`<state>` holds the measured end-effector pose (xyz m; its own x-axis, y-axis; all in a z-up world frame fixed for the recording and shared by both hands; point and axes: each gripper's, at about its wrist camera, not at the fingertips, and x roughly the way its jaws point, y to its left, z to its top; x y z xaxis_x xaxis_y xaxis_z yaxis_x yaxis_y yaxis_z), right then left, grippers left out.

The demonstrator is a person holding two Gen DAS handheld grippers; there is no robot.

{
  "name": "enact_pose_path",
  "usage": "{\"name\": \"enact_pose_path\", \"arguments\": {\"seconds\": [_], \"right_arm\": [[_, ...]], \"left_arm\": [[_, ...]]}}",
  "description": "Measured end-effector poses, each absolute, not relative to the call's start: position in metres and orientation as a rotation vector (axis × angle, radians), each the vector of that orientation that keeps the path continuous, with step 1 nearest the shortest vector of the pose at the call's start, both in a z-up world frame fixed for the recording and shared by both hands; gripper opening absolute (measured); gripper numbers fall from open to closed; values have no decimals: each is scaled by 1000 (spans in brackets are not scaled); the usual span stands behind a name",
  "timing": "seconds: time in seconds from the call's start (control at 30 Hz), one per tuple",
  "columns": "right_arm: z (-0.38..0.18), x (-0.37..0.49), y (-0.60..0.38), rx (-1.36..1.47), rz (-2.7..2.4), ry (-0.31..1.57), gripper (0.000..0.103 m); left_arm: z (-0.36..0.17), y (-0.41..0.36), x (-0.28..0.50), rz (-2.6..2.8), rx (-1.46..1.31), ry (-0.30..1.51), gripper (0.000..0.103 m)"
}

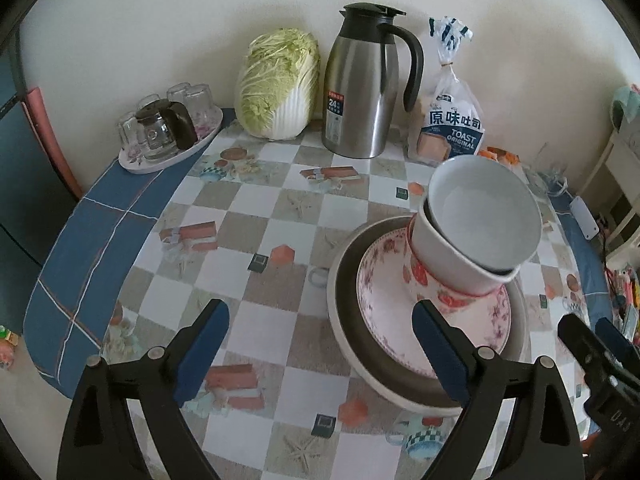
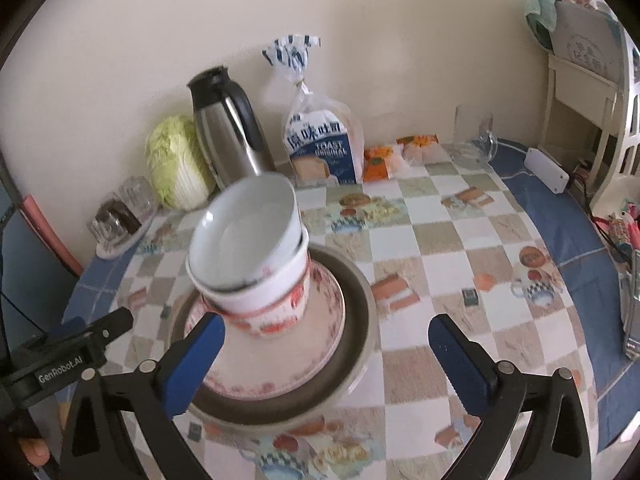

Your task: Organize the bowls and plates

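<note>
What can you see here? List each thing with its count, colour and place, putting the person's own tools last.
Table: one, chequered cloth with blue border.
Plates: two, floral pink on grey-rimmed dark, stacked on the table.
Bowls: three nested, two white on a red-patterned one, atop the plates, top one tilted.
Cabbage: one, green-white, by the wall.
Flask: one, steel and black, beside the cabbage.
Bread bag: one, blue-white, right of the flask.
Glass tray: one, clear glasses, far left.
Left tongs: one, black-blue, open, empty.
Right tongs: one, black-blue, open, empty.
</note>
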<state>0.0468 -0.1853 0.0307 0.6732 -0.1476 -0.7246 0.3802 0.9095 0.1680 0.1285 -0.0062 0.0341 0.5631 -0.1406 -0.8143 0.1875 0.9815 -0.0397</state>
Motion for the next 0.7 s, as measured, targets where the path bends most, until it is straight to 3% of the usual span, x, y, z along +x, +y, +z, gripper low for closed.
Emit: {"name": "enact_pose_path", "arguments": {"seconds": [0.17,0.7], "right_arm": [[22,31,-180,316,-314,799,103],[-3,15,-171,299,-327,890,103]], "left_arm": [[23,-4,115,-246,-6,986,93],[10,-9,85,-157,162,1002,93]]}}
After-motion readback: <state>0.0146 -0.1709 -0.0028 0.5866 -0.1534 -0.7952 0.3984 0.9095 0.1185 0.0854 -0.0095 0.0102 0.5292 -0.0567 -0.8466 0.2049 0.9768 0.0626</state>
